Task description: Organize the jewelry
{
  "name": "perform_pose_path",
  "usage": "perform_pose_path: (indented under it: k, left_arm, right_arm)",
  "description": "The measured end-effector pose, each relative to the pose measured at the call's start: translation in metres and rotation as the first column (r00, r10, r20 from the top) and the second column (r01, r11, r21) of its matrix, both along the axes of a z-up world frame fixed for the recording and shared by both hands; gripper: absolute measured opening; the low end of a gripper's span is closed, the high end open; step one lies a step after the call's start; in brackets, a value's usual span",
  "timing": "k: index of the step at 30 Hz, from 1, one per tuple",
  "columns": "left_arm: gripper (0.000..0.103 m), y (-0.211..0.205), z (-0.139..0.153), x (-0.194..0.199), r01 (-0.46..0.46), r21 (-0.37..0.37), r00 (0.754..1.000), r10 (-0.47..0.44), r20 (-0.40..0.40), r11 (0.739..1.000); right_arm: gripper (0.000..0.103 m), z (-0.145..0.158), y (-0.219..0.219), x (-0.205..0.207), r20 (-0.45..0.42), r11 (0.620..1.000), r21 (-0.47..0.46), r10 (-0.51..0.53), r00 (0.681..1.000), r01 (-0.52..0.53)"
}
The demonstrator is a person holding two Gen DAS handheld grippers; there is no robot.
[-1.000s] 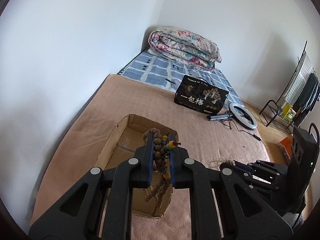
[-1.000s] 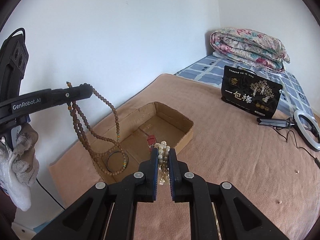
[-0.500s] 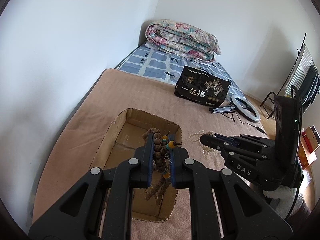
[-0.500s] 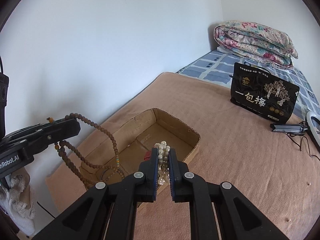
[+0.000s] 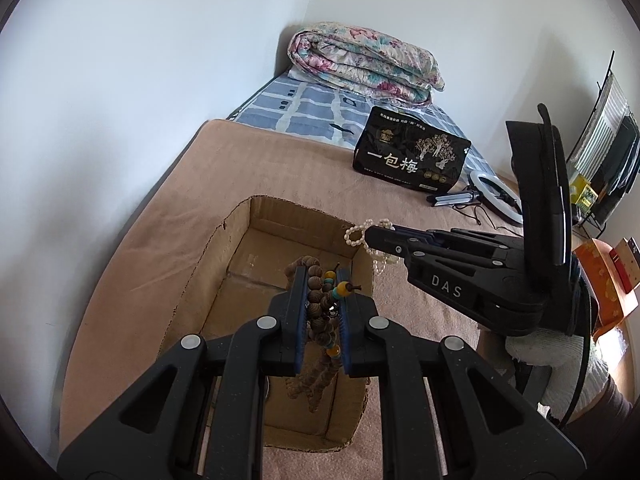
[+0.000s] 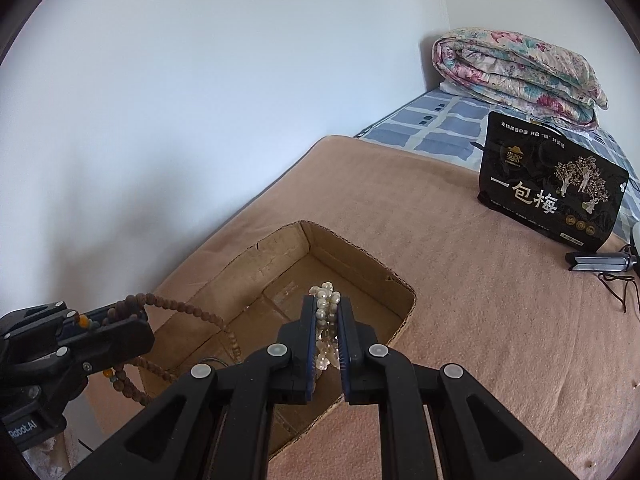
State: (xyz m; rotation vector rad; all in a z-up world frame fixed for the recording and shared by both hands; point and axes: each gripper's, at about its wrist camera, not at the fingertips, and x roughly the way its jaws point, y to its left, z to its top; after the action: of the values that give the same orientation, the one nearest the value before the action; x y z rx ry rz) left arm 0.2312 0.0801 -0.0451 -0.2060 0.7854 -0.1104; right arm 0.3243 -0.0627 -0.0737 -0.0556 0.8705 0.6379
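Brown beads (image 5: 318, 312) pinched in left claw (image 5: 322, 280) above cardboard box (image 5: 240, 248).

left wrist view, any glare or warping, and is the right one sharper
Left wrist view: fisheye bends the wall; bright daylight blows out the lower right edge beside the right gripper. Right wrist view: the same dark vignette, even light, pearl strand crisp.
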Motion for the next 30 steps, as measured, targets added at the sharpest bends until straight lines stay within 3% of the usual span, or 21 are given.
perform_pose_path:
  k: [10,28,30]
  left_arm:
    - [0.011,-0.004,-0.024,0.003,-0.001,0.069,1.0,0.002,-0.014,0.998]
    - [0.012,0.003,-0.041,0.005,-0.014,0.069,0.999,0.017,-0.048,0.997]
    - [0.012,0.004,-0.04,0.004,-0.015,0.068,0.999,0.018,-0.044,0.998]
  right_arm:
    - [0.007,-0.017,0.005,0.013,-0.017,1.0,-0.027,-0.017,1.0,0.016]
    - [0.009,-0.023,0.015,0.017,-0.002,0.998,-0.065,-0.016,1.0,0.016]
    - [0.015,-0.022,0.016,0.015,0.002,0.998,-0.064,-0.013,1.0,0.013]
